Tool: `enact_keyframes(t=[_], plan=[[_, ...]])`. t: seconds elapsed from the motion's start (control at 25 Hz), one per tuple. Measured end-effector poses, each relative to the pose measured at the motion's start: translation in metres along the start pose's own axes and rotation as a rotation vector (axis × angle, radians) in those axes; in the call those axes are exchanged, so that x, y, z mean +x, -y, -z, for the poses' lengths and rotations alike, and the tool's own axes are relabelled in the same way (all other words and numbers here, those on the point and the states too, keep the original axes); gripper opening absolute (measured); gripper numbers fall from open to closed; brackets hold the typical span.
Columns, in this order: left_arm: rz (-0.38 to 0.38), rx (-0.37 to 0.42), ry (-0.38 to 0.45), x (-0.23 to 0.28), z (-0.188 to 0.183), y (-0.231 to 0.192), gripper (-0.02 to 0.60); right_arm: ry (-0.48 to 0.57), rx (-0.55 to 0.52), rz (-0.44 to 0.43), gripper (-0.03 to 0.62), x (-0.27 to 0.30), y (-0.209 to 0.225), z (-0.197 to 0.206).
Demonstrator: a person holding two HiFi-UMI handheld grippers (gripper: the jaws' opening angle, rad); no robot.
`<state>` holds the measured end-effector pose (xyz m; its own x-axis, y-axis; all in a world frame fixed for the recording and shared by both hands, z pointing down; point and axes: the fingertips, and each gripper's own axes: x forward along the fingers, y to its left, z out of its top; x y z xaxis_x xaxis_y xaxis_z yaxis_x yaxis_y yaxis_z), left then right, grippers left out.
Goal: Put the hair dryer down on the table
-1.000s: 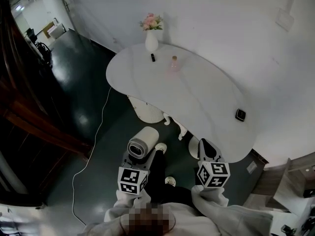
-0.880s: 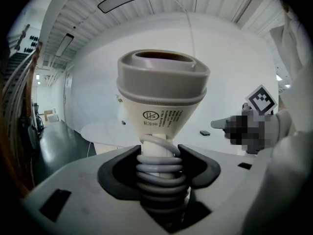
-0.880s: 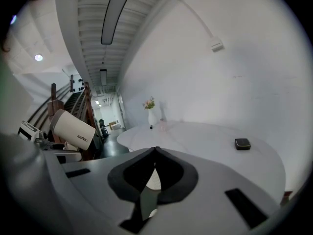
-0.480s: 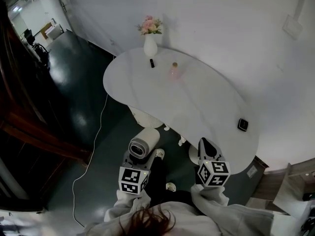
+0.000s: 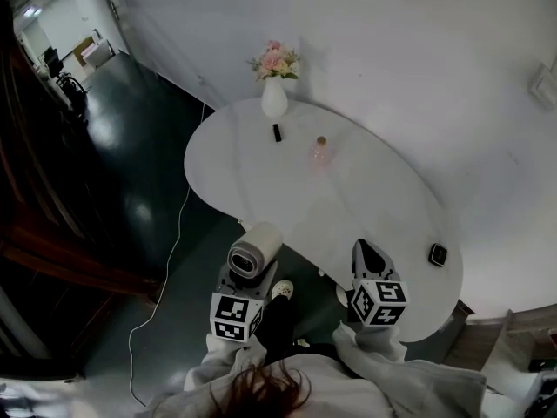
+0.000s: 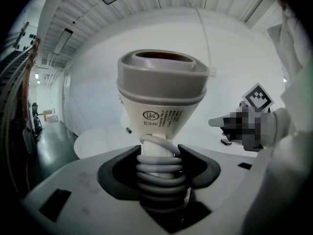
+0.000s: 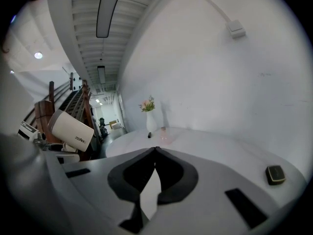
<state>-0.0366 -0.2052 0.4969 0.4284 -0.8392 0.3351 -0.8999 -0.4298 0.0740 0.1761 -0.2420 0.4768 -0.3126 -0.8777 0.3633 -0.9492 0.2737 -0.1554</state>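
The hair dryer (image 6: 161, 94) stands upright in the left gripper (image 6: 160, 166), whose jaws clamp its cord-wound handle, held in the air just off the near edge of the table (image 5: 383, 190). The left gripper view shows a round crossed-out symbol and print too small to read; only the right gripper view shows a brand on the barrel, perhaps "ZEPEC". The right gripper (image 7: 155, 153) is closed on nothing
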Motion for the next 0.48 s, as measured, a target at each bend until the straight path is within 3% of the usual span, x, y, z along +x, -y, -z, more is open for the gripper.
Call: enact_keyframes(t=[0.48], plan=[[-0.001, -0.003, -0.018, 0.056, -0.028, -0.063, 0.236, -0.01, 0.007, 0.015, 0.049, 0.074, -0.002, -0.032]])
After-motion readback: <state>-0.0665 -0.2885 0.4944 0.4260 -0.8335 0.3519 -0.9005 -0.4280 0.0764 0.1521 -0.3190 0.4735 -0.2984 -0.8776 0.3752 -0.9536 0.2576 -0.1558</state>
